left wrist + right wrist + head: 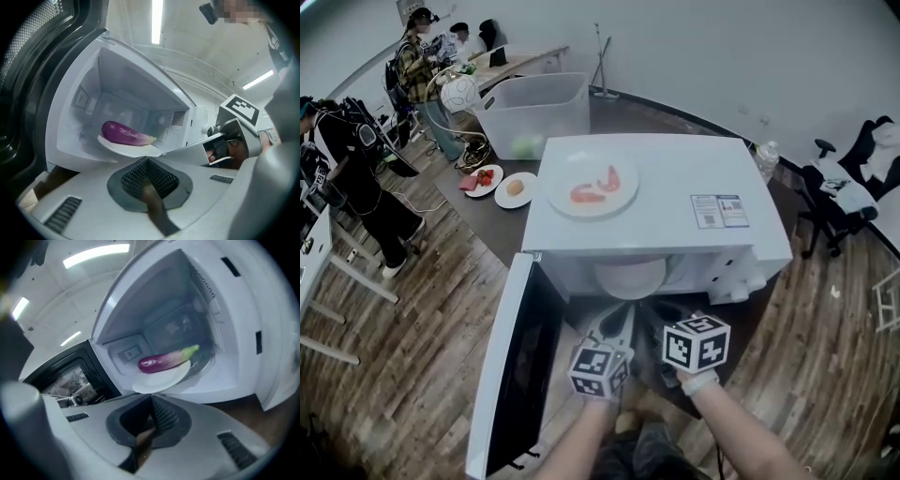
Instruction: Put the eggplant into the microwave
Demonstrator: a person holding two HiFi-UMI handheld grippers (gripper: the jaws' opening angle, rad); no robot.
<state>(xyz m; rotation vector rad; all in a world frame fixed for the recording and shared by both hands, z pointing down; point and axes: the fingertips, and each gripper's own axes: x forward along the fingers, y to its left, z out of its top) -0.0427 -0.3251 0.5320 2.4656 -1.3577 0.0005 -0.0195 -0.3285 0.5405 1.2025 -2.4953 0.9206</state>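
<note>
Microwave loading, 3 views. The eggplant [124, 133] lies on its side on a white plate [123, 149] inside the open microwave [666, 220], stem end toward the control side; the task's object therefore appears to be in place. The left gripper [147, 161] and the right gripper [151, 401] are both held just outside the cavity mouth, each with its jaws brought together and nothing between them. The door [517, 375] stands swung out at the left of the head view. On the microwave's top rests a second plate [555, 192] carrying shrimp [595, 187]. Hazards, as judged from this arrangement: the inner plate seems to sit close to the front lip of the cavity, so a door swung shut could strike its rim and jam, or jolt the rounded eggplant into rolling off. A hard push on the door could also shake the cabinet and shift the shrimp plate above. Either gripper, being so near the opening, could clip the plate edge if moved carelessly.
</note>
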